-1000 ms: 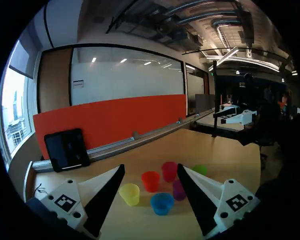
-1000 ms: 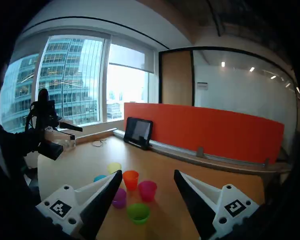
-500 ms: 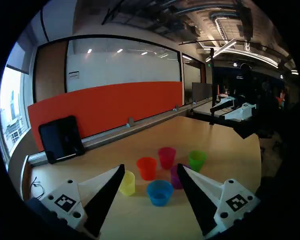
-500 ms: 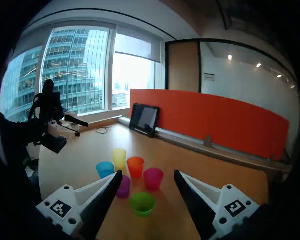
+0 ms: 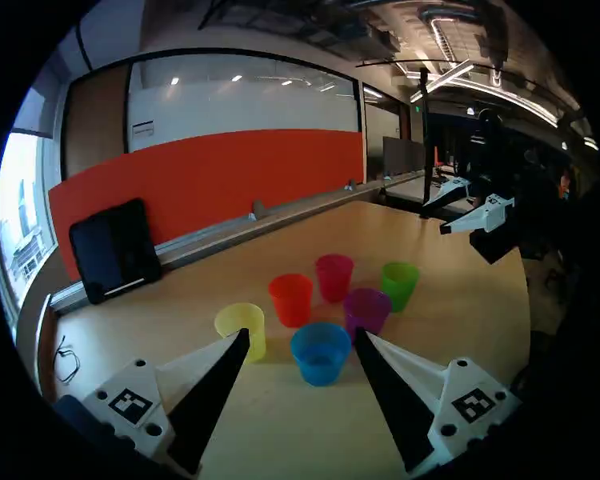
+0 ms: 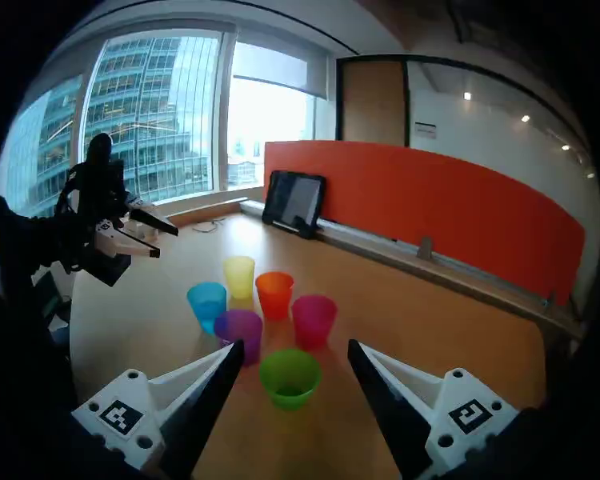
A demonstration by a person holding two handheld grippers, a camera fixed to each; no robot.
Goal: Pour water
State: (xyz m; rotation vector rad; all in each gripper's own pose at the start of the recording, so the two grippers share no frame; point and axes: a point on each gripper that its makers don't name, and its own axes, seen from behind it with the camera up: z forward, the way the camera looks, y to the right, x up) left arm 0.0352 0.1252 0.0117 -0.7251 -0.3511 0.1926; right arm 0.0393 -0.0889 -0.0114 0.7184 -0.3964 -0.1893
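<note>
Orange partition (image 5: 220,172) behind cups (image 5: 291,298) | tablet (image 5: 114,250) against it | left gripper (image 5: 301,332), right gripper (image 6: 294,344): fingers (image 5: 212,392) spread

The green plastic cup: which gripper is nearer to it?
Right. The right gripper hovers just before the green plastic cup; the left gripper faces it across the other cups.

Left claw (image 5: 300,332) and right claw (image 6: 294,344): white, black-faced, square markers (image 5: 131,405).

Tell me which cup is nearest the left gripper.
The blue cup: it stands at the front of the cluster, just ahead of the open left gripper, with the yellow cup and purple cup farther back.
</note>
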